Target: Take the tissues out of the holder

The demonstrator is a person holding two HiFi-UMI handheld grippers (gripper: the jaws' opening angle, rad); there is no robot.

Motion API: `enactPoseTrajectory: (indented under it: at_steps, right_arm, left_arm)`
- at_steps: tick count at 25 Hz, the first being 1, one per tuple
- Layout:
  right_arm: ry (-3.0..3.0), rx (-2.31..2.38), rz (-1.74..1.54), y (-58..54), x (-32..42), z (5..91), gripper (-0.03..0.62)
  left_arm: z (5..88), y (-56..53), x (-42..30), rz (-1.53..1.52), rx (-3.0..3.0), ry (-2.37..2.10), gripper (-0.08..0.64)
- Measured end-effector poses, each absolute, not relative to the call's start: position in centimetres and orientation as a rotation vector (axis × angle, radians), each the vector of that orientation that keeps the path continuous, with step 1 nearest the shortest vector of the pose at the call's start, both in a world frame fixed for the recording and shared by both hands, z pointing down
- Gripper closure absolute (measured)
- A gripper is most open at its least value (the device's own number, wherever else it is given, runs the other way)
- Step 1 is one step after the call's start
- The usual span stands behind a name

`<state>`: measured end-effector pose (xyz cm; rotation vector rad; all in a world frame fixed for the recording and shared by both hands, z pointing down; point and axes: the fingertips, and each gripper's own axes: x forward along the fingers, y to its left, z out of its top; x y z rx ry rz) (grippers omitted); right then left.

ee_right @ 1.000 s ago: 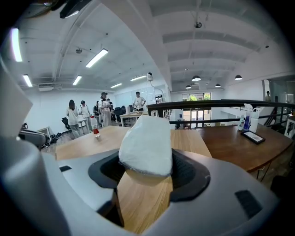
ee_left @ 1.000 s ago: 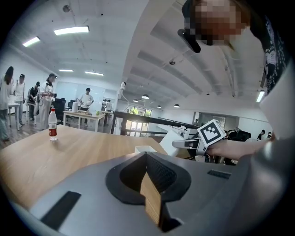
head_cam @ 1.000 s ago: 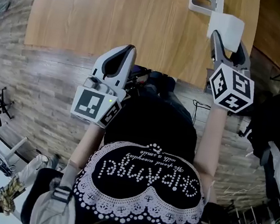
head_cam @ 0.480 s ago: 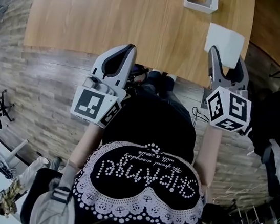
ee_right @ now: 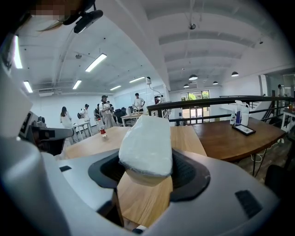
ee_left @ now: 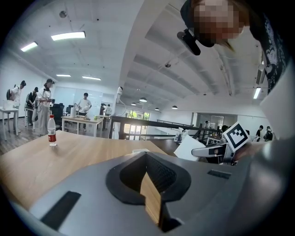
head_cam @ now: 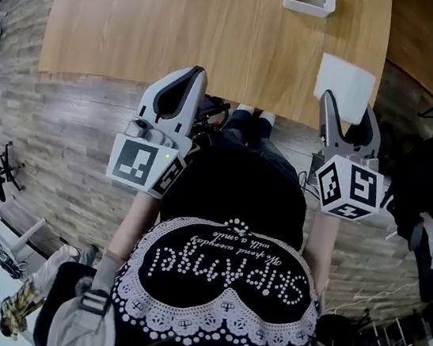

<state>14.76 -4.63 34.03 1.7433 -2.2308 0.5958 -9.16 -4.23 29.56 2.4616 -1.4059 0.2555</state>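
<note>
— What have your right tongs got?
— They hold the tissues. It is a soft white pack. The two jaws stand wide apart and press on its sides. The pack sticks out past the tips.
— Where is the pack?
— Up in the air, over the near right corner of the table.
— And the holder?
— That is the white box at the far side of the table. The tissues are out of it and well apart from it.
— What about your left tongs?
— My left tongs are pinched together at the tips. Nothing is in them. They sit in front of my tummy, with the tips just over the near edge of the table. I can see the wood through the little slit between the jaws.
— Is there more on the table?
— Yes, a bottle with a red label. It stands far off, by the far left corner.
</note>
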Motion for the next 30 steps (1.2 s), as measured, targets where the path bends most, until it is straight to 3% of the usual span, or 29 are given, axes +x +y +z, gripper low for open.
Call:
enactPoseTrajectory:
  at_steps: [30]
  right_arm:
    - [-2.296, 1.697, 0.586, -1.0, 12.2, 33.7, 0.308]
  left_arm:
    - [29.8, -4.1, -4.5, 0.309, 2.558, -1.225, 0.554]
